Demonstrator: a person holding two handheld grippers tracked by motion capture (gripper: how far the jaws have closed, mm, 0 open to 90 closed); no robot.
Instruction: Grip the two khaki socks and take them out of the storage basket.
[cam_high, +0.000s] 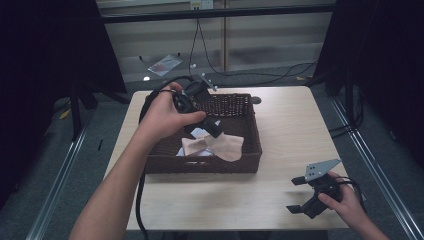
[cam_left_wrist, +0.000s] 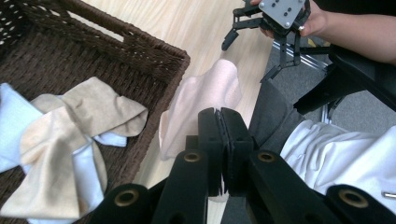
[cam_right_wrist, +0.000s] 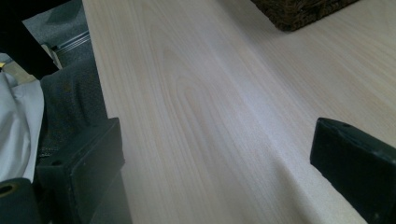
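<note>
My left gripper (cam_high: 212, 131) hangs over the brown wicker basket (cam_high: 250, 161), held by a hand that reaches in from the left. Its jaws (cam_left_wrist: 219, 112) are shut on a pale beige cloth (cam_left_wrist: 201, 98), which dangles from them over the basket's near wall (cam_left_wrist: 154, 46). That cloth (cam_high: 227, 146) drapes toward the basket's front right in the high view. More beige and light blue cloths (cam_left_wrist: 70, 140) lie crumpled on the basket floor. My right gripper (cam_high: 295, 195) rests low over the table's front right corner, open, with nothing between its jaws (cam_right_wrist: 215, 154).
The light wooden table (cam_high: 290, 125) has bare surface right of and in front of the basket. A black cable (cam_high: 140, 200) trails from the left gripper off the front edge. Grey floor with cables lies beyond the table. The right gripper (cam_left_wrist: 252, 42) shows far off in the left gripper view.
</note>
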